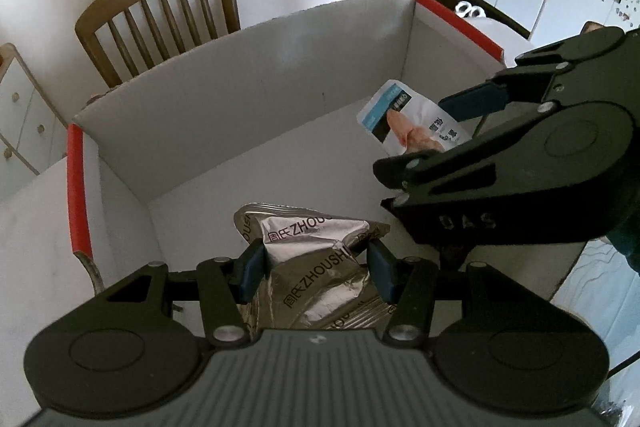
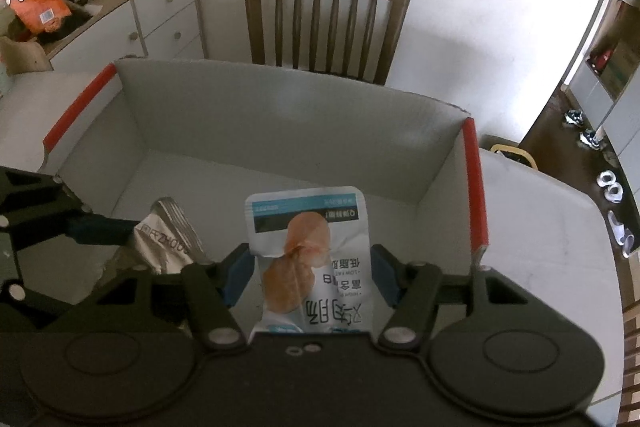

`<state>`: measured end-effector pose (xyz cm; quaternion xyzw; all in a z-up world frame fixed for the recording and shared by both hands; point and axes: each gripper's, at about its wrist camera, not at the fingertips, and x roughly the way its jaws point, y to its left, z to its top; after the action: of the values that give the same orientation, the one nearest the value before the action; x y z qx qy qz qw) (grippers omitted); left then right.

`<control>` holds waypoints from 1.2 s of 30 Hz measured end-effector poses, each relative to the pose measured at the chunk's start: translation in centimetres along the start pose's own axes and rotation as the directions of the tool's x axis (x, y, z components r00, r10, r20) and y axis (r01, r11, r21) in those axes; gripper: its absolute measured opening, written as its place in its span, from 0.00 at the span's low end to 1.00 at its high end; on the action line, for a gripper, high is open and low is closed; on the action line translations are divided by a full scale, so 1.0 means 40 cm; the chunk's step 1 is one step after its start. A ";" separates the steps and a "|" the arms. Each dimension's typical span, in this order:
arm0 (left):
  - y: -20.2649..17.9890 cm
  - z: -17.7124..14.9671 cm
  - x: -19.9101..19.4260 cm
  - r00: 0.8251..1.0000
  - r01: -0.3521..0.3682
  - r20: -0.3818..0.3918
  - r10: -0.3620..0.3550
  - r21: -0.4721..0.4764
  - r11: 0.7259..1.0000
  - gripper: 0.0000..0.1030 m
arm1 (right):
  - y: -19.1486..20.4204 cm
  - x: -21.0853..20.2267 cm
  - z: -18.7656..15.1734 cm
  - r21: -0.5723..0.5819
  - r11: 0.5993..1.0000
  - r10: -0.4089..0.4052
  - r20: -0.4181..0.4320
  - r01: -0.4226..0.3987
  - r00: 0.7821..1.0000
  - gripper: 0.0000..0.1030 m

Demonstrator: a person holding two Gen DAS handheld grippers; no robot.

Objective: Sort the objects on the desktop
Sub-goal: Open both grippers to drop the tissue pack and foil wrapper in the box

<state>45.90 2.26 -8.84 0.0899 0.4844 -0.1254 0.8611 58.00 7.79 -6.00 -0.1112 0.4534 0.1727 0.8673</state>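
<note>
- Between the blue pads of the left tool (image 1: 316, 269), a crumpled silver foil packet (image 1: 316, 267) was clamped, held over the near floor of the white box (image 1: 240, 99), its long axis running away from the tool.
- Just right of it, the right tool (image 2: 312, 275) gripped a white-and-blue snack pouch (image 2: 308, 247) showing orange meat, also above the box.
- Both needed only lowering and release; neither yet rested inside.
- Beyond the box stood a wooden chair (image 2: 326, 19).

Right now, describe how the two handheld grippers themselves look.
Both are matte black. The left gripper has blue rectangular finger pads, silver rivets at its linkage joints, round black discs at either side and a ribbed grey body. The right gripper matches, with blue pads; its side bears raised lettering.
</note>
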 end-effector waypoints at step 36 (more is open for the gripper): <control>-0.035 0.014 -0.093 0.999 0.009 0.047 -0.009 -0.002 1.000 0.70 | -0.019 -0.041 0.000 0.014 1.000 -0.001 -0.048 0.001 0.999 0.72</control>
<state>44.05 1.25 -5.40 0.0838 0.4646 -0.1306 0.8718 57.44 6.76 -4.63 -0.1094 0.4753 0.1662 0.8570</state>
